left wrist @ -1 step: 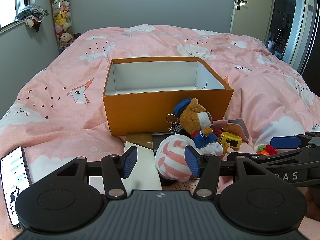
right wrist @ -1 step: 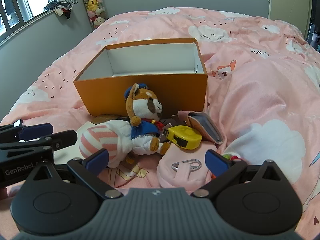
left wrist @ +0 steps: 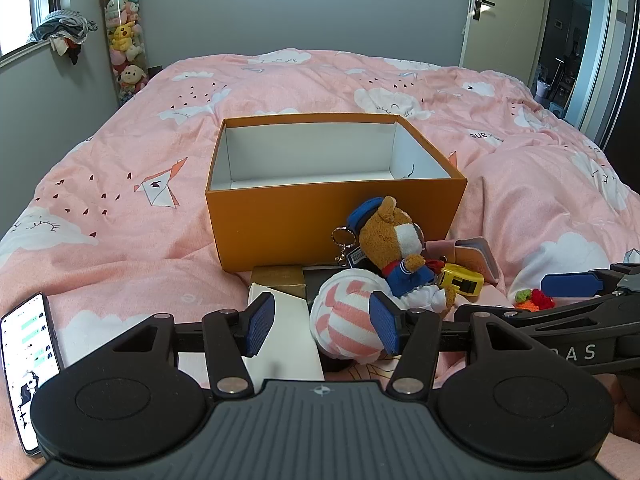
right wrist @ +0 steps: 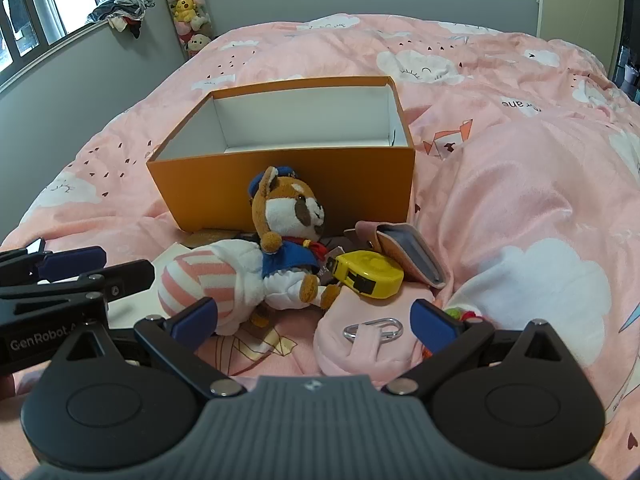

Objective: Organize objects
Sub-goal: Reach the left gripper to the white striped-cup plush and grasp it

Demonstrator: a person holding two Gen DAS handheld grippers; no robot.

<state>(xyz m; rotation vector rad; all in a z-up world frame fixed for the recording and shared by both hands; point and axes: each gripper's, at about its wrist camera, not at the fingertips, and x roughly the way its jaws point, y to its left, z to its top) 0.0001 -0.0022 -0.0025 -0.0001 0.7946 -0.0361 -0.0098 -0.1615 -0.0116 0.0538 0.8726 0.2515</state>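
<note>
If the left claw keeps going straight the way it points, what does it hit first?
Most likely the pink-and-white striped plush ball, which lies just ahead between the open left claw pads, toward the right one. Depth is uncertain; the white box beside it is also close.

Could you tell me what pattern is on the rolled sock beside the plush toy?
Pink and white stripes on the rolled fabric sock, clearest in the right wrist view.
</note>
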